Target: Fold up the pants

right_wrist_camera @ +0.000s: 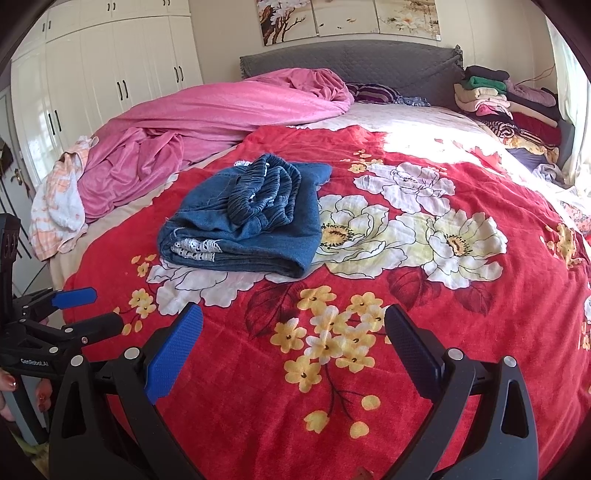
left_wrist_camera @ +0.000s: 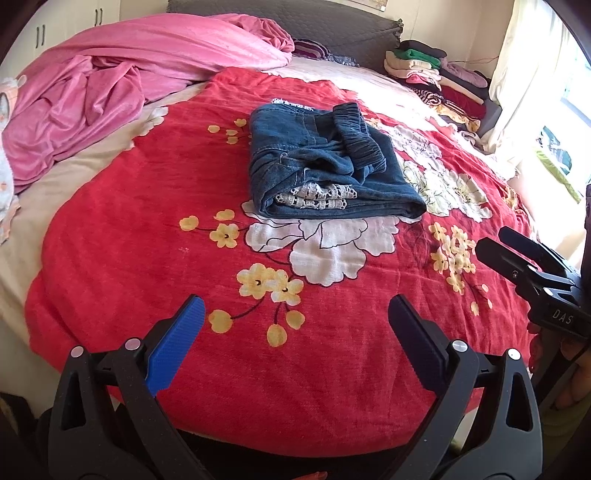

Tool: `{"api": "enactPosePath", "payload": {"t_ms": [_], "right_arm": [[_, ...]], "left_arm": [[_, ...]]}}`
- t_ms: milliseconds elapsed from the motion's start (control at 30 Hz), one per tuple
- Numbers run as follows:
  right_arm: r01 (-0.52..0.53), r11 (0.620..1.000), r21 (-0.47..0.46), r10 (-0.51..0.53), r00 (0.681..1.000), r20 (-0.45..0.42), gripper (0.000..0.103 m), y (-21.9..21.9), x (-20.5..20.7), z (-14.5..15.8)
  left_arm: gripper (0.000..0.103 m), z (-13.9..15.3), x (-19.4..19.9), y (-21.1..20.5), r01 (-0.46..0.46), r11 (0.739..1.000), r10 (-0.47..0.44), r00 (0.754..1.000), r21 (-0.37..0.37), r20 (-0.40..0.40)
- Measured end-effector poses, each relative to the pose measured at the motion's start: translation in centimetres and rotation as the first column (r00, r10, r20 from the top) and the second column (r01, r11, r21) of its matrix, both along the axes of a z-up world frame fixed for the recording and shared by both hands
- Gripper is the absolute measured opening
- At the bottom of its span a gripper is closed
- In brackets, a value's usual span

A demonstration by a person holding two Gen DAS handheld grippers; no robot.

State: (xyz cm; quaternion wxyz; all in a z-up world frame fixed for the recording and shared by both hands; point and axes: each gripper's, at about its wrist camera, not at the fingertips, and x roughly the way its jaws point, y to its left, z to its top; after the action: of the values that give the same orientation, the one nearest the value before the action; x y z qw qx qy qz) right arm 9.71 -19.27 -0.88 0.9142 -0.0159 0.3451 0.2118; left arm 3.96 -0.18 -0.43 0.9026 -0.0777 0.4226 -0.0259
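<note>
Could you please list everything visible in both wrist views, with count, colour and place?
Folded blue denim pants with white lace trim: one, blue, mid-bed on the blanket.
Red floral blanket: one, red with white and yellow flowers, covering the bed.
Crumpled pink velvet cover: one, pink, far left of the bed.
Stack of folded clothes: one pile, mixed colours, far right by the headboard.
Grey quilted headboard: one, grey, far end.
White wardrobe: one, white, left wall.
Flower paintings: three panels, above the headboard.
Left gripper: black with blue pads, open, empty.
Right gripper: same, open, empty.
</note>
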Motion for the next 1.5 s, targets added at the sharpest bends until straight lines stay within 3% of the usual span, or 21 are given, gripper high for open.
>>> {"api": "enactPosePath", "payload": {"t_ms": [1500], "right_arm": [[0.014,1.000,-0.017,-0.014,1.000,-0.008,0.098,0.32,0.20,0.09]], "left_arm": [[0.093,0.55,-0.39,0.28,0.002,0.999,-0.002,1.000,-0.046,0.007]]}}
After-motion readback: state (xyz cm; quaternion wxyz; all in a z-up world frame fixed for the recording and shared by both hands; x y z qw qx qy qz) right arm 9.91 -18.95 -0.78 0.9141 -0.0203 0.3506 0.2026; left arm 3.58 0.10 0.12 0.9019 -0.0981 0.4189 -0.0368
